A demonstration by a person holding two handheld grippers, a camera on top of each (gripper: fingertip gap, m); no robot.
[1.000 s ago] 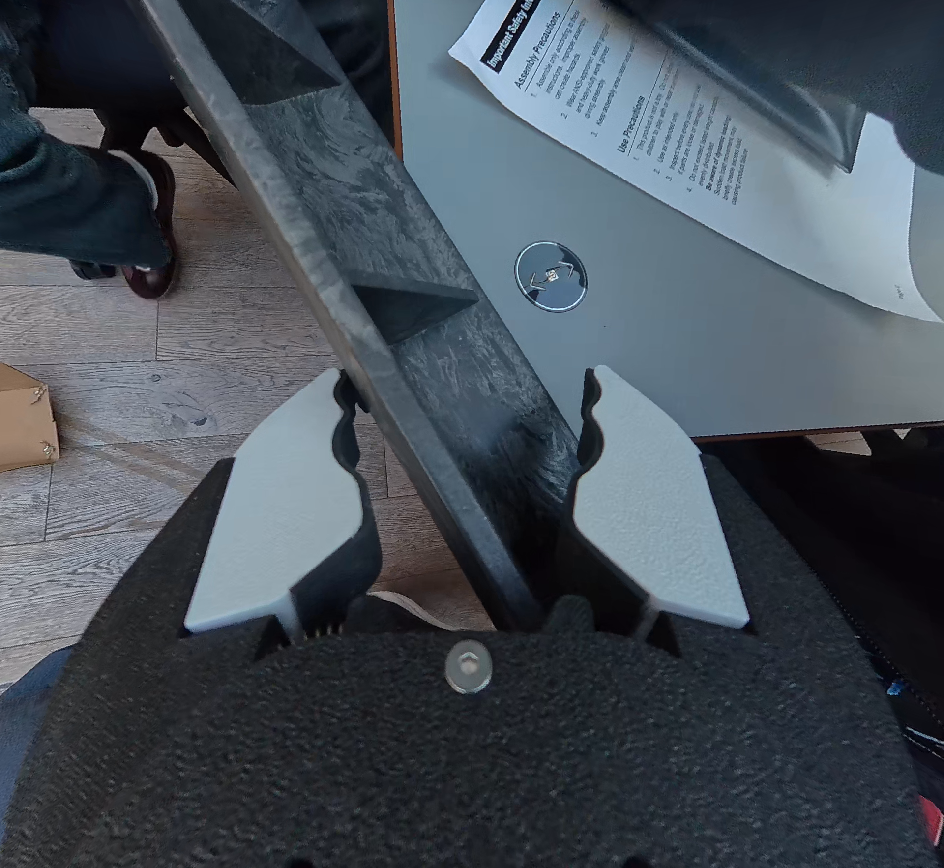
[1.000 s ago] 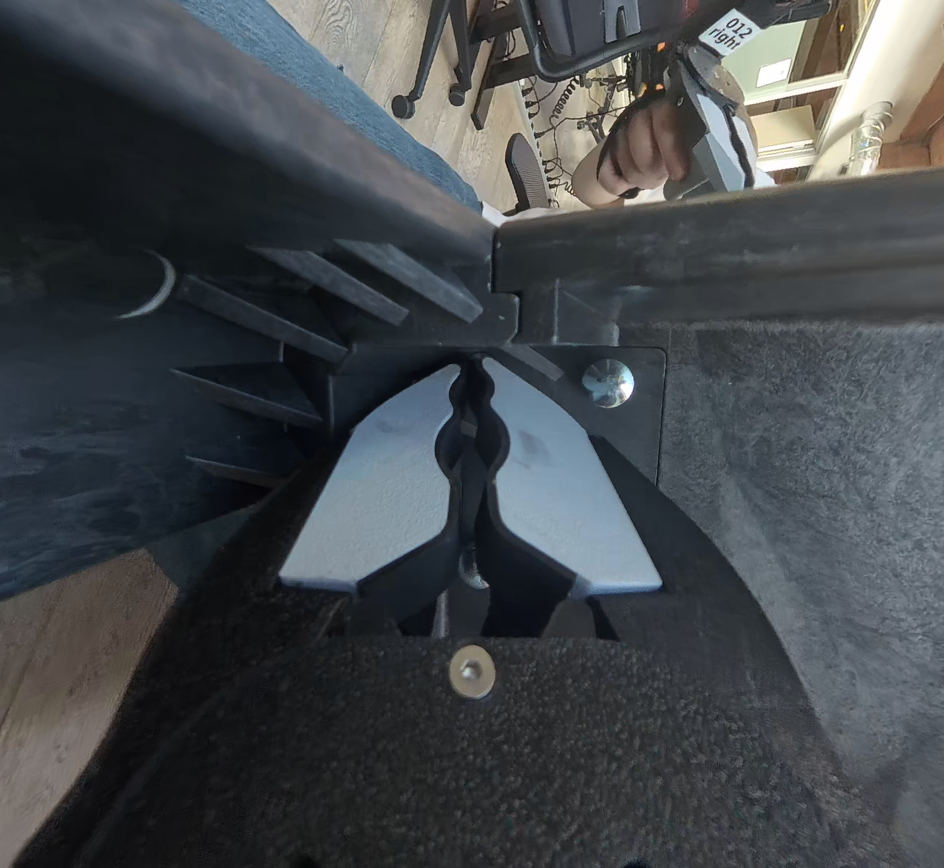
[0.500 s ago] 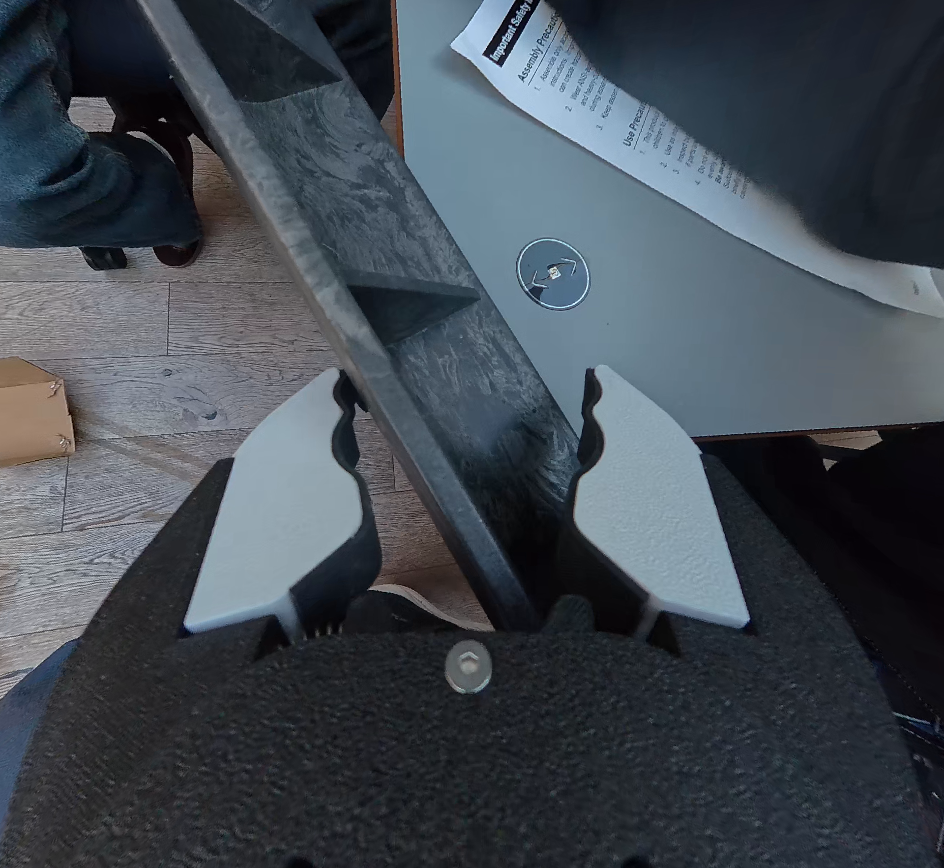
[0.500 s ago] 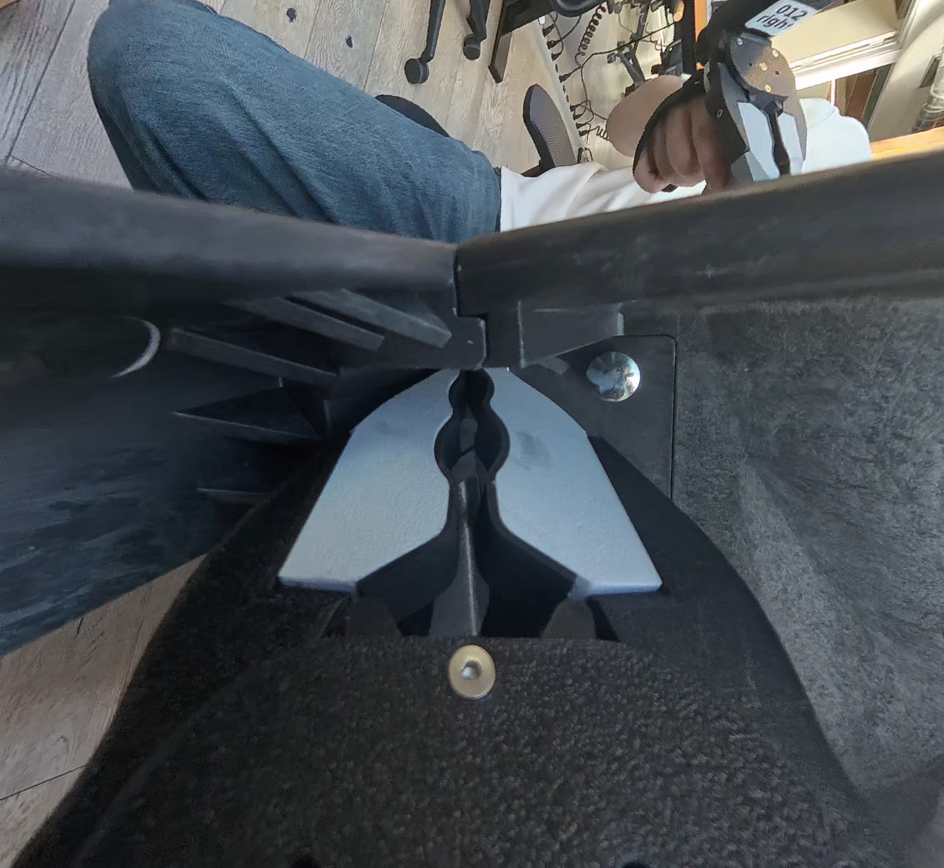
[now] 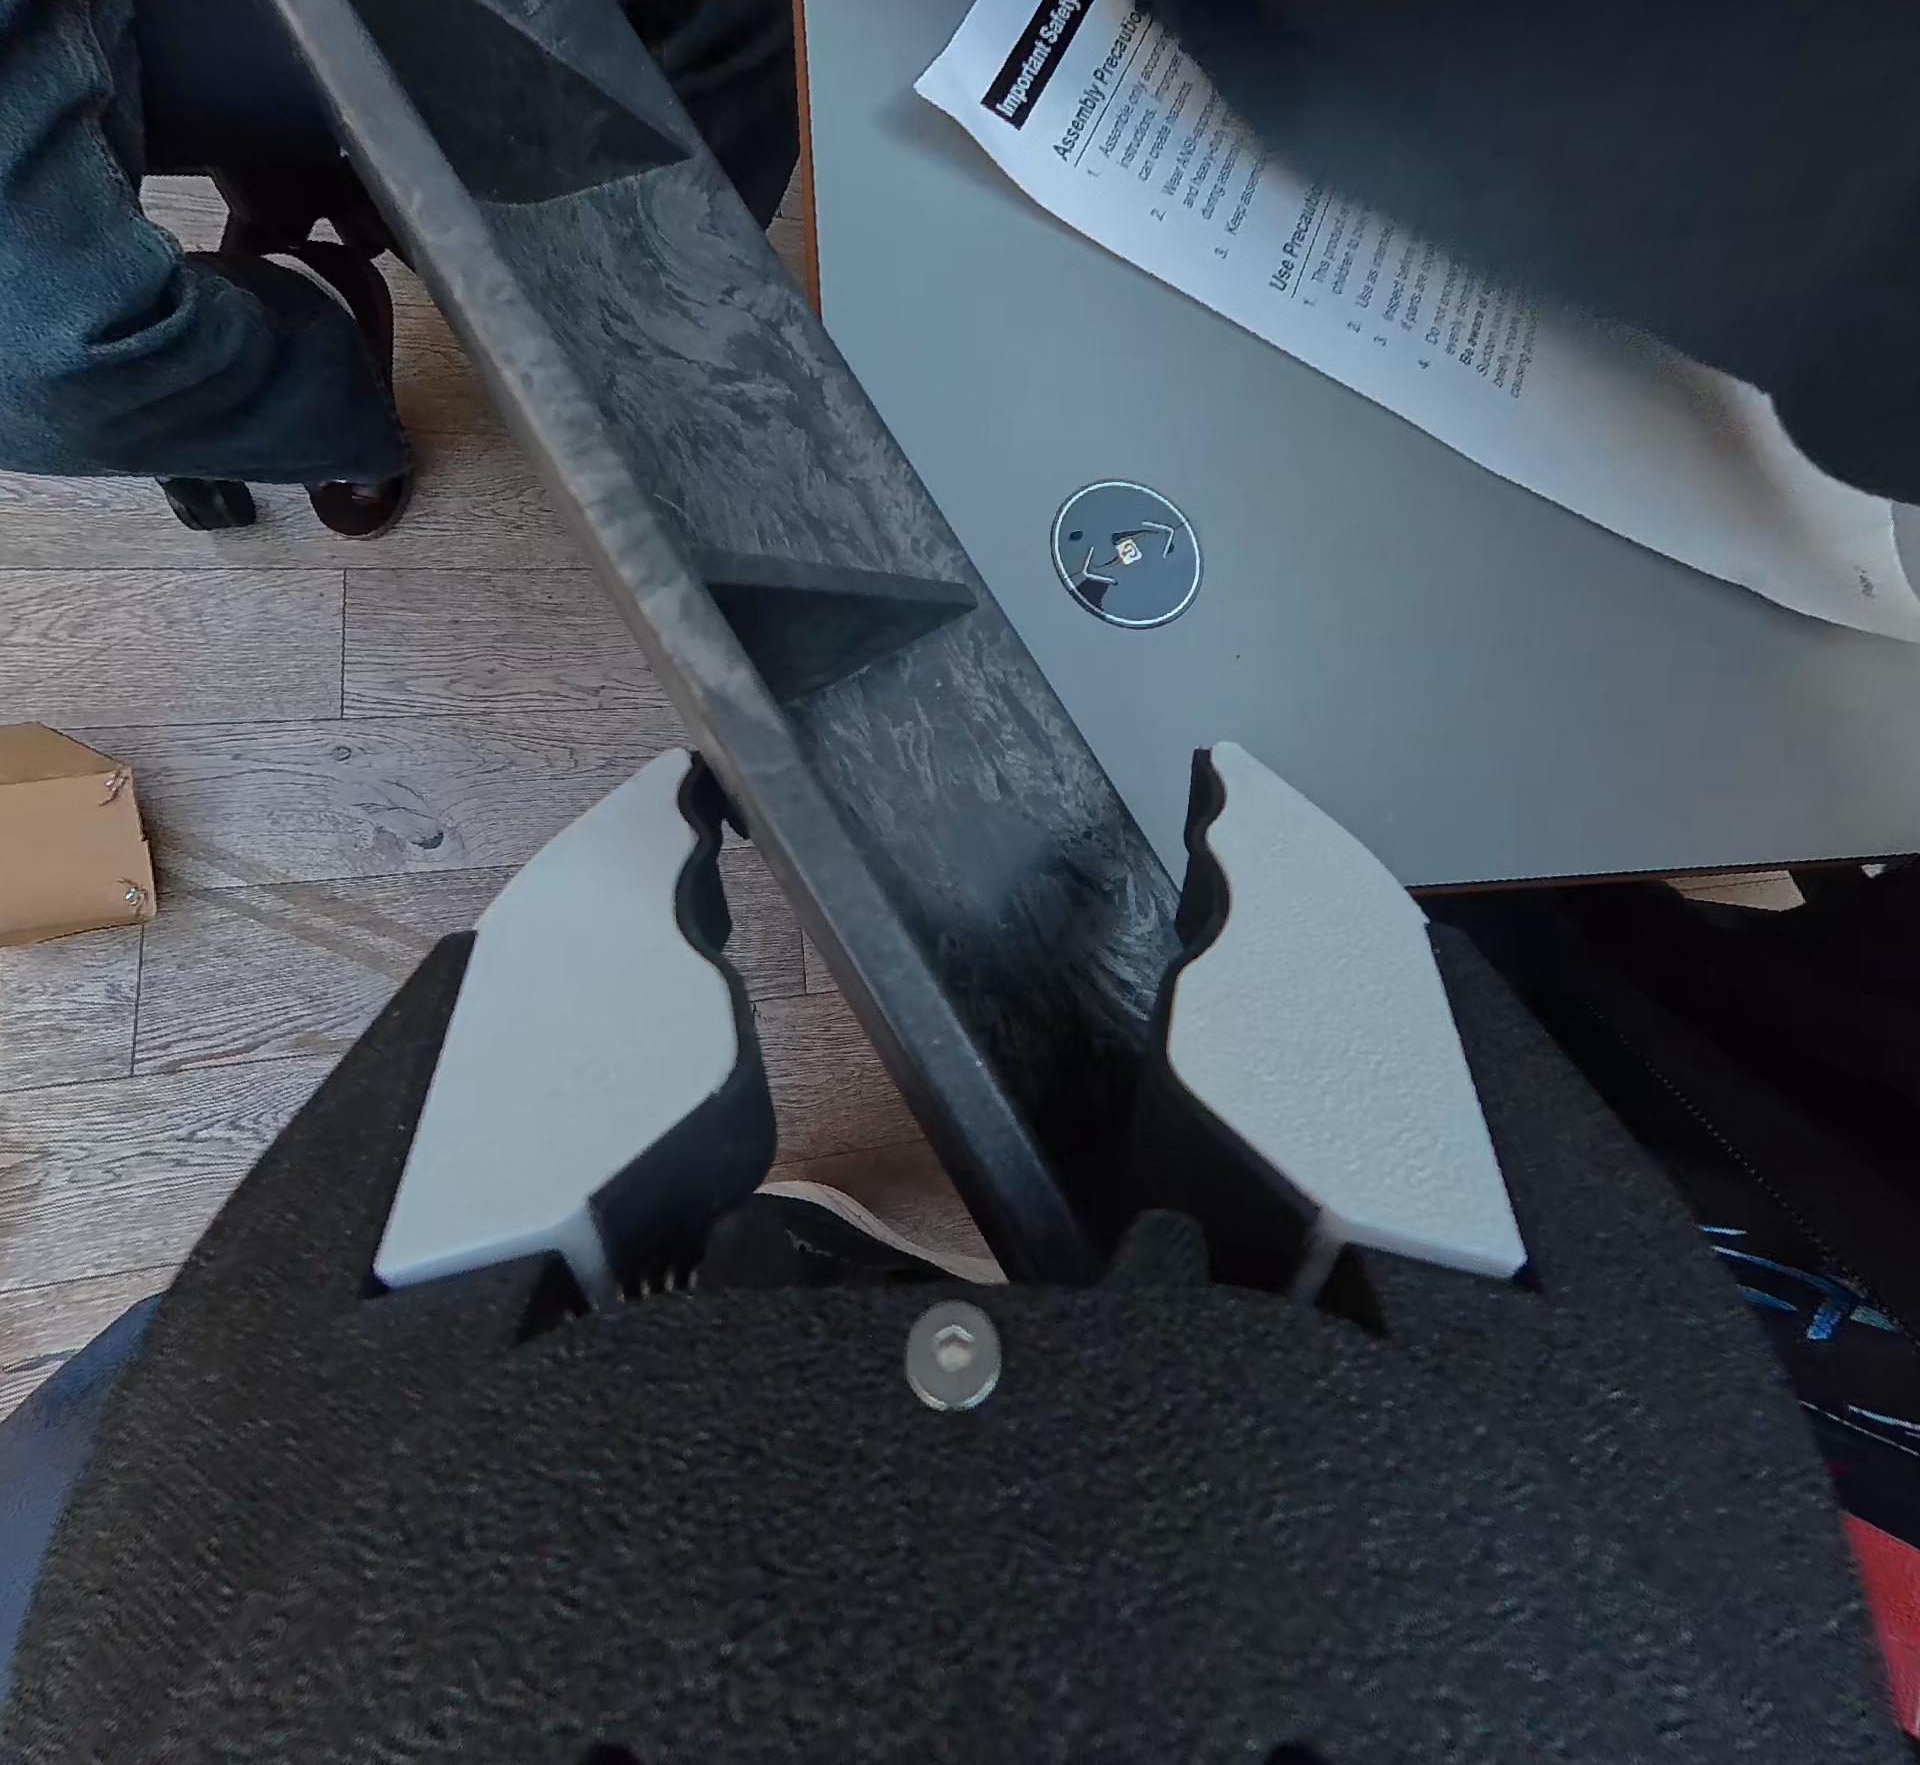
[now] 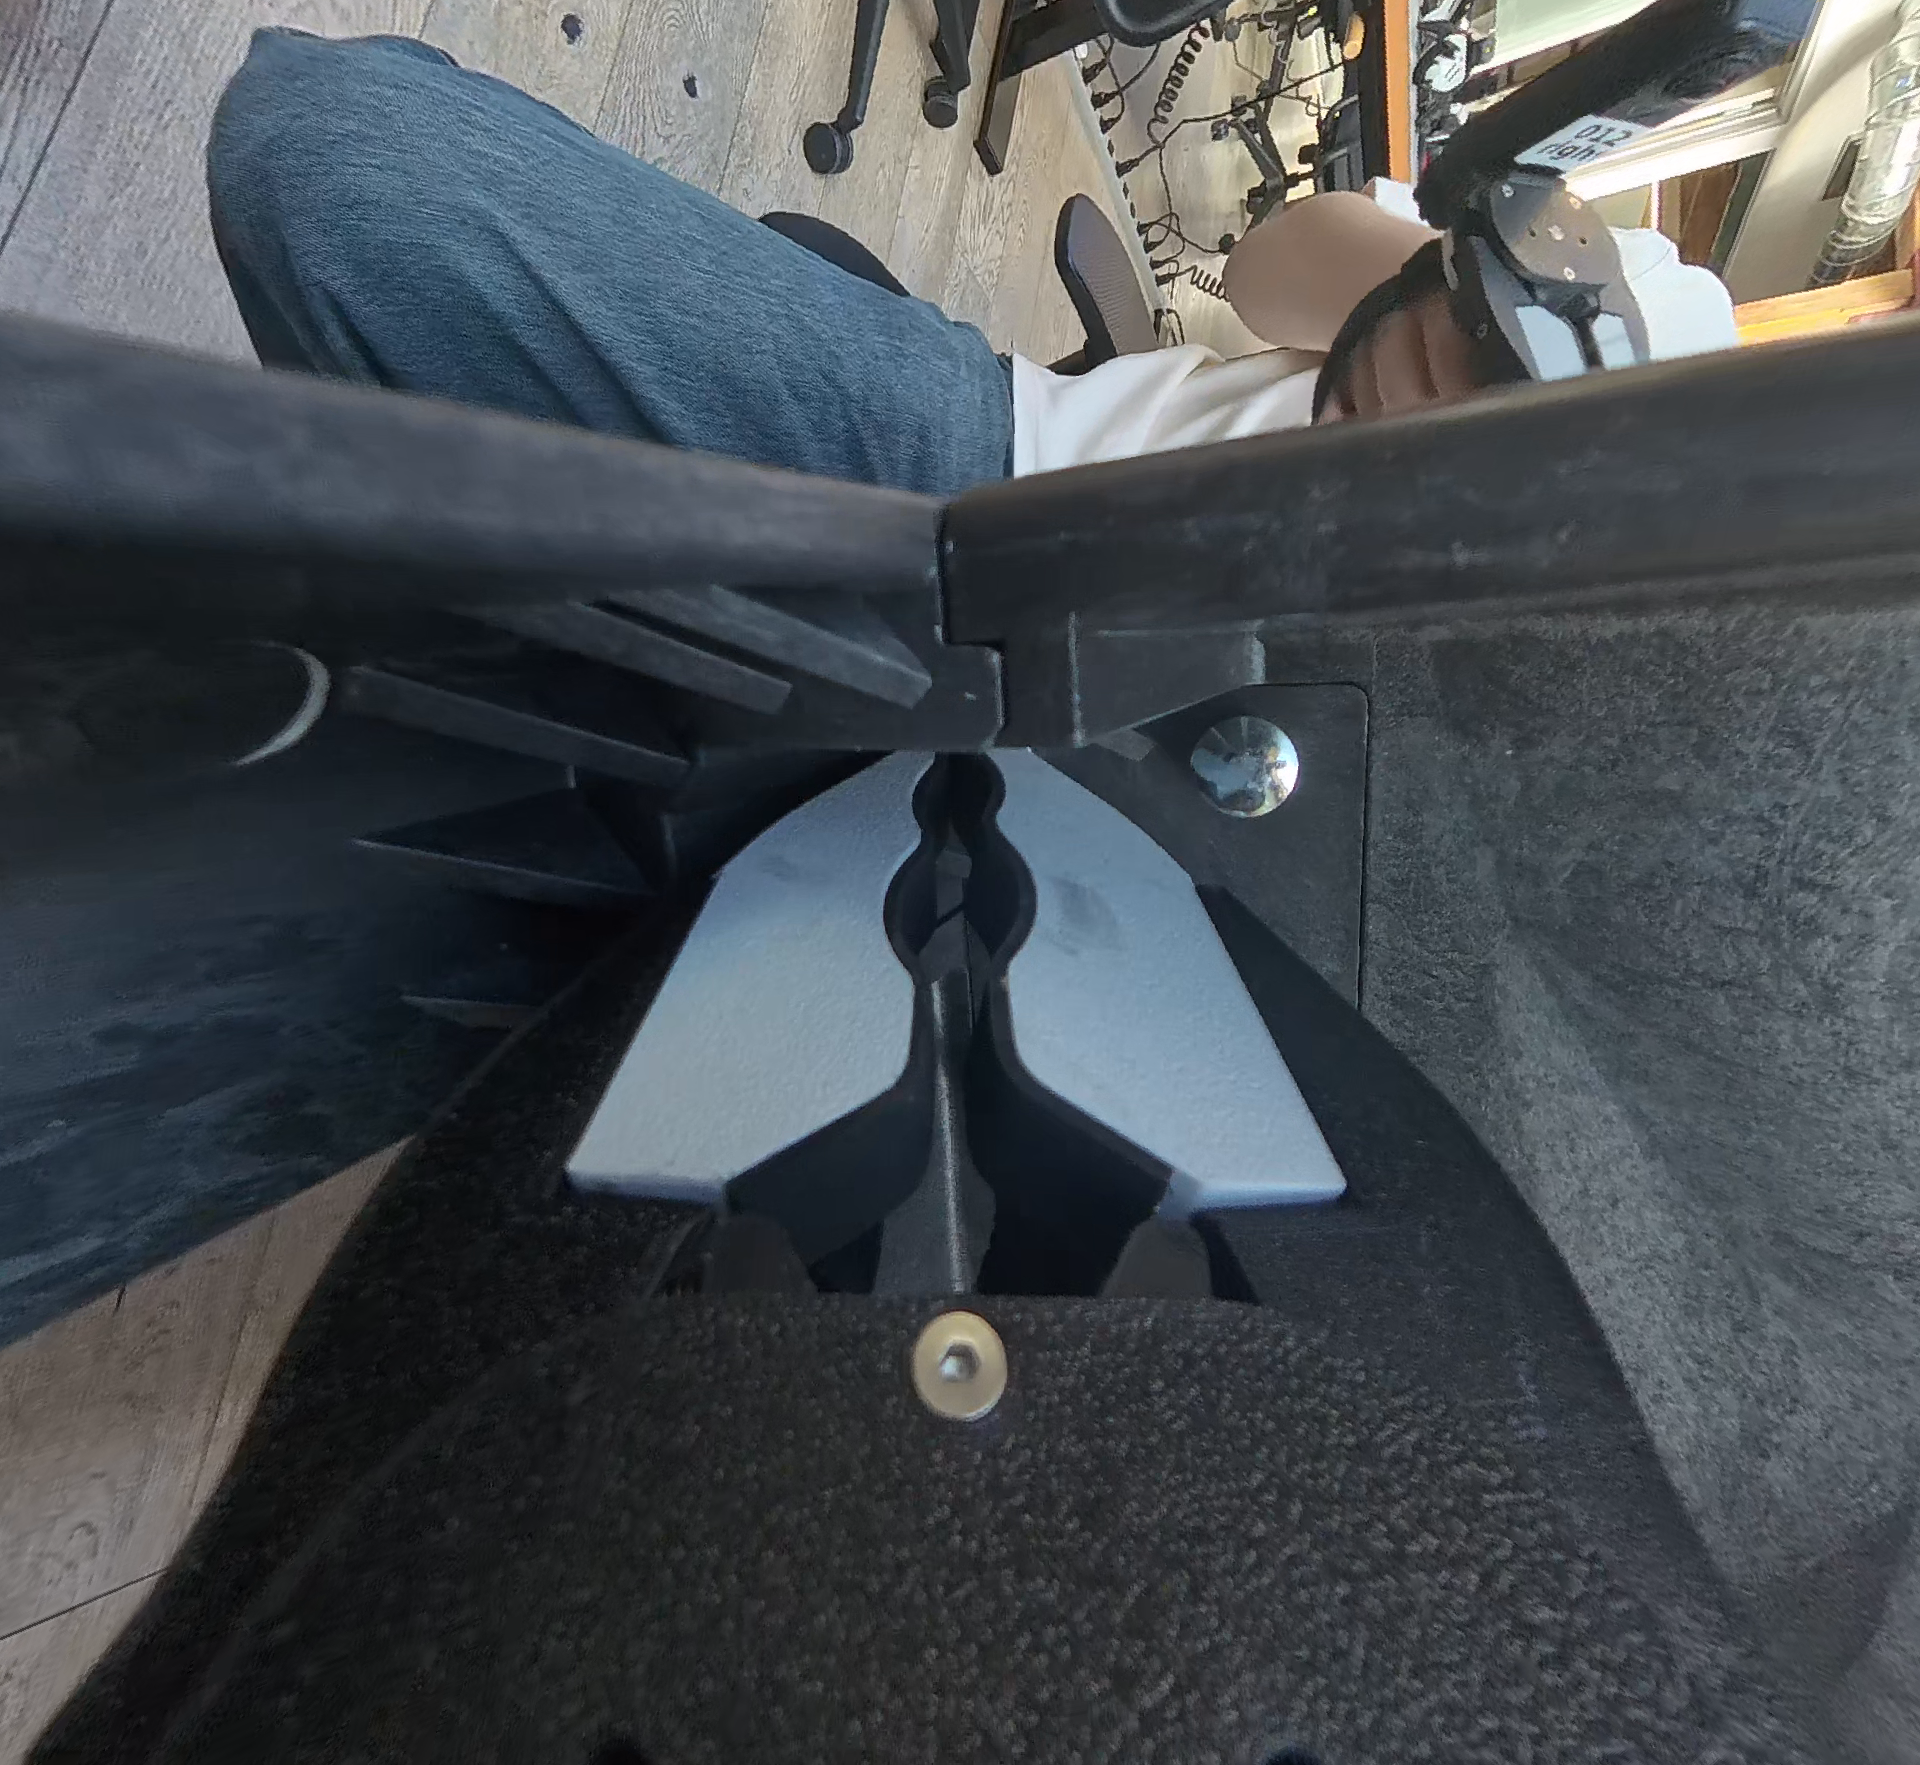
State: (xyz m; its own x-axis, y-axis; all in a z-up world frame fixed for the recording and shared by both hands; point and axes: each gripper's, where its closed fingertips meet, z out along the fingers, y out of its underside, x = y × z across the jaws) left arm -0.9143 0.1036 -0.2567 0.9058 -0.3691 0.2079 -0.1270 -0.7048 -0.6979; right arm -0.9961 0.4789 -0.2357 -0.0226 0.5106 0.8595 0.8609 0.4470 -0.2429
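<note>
Grey wood-plank flooring and a grey tabletop bearing a printed sheet are seen. A long black ribbed panel is slanted past the tabletop's left edge and near-left corner. It runs between the fingers of the left gripper, which are spread wide; no firm press on it can be made out. The panel is judged stiff, bulky rather than heavy, and best taken by its thick rim. The right gripper is closed, its tips just under a corner joint of two such panels.

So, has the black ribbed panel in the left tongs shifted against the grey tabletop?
No. The black ribbed panel keeps its diagonal line beside the round disc on the grey tabletop.
</note>
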